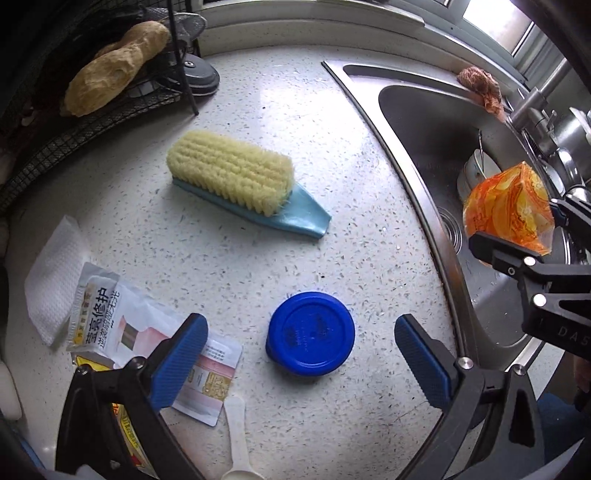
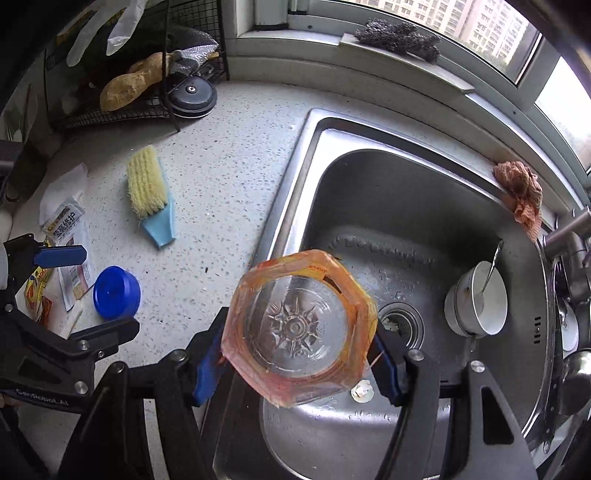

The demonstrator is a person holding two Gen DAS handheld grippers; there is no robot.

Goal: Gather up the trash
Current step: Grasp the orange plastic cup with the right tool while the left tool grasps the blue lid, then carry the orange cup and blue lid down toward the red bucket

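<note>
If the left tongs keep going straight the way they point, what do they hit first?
Most likely the blue lid: it lies on the counter between the open left tongs, just ahead. Depth is uncertain; beyond it lies the scrub brush.

You work in soft, even daylight from the window (image 2: 491, 29) at the far right, which blows out to white. Shadows on the countertop (image 1: 258, 258) are faint; a pale sheen sits on its far side. The sink (image 2: 406, 192) shows mild glare. Both views bend strongly and darken at the corners; the centres stay sharp.
</note>
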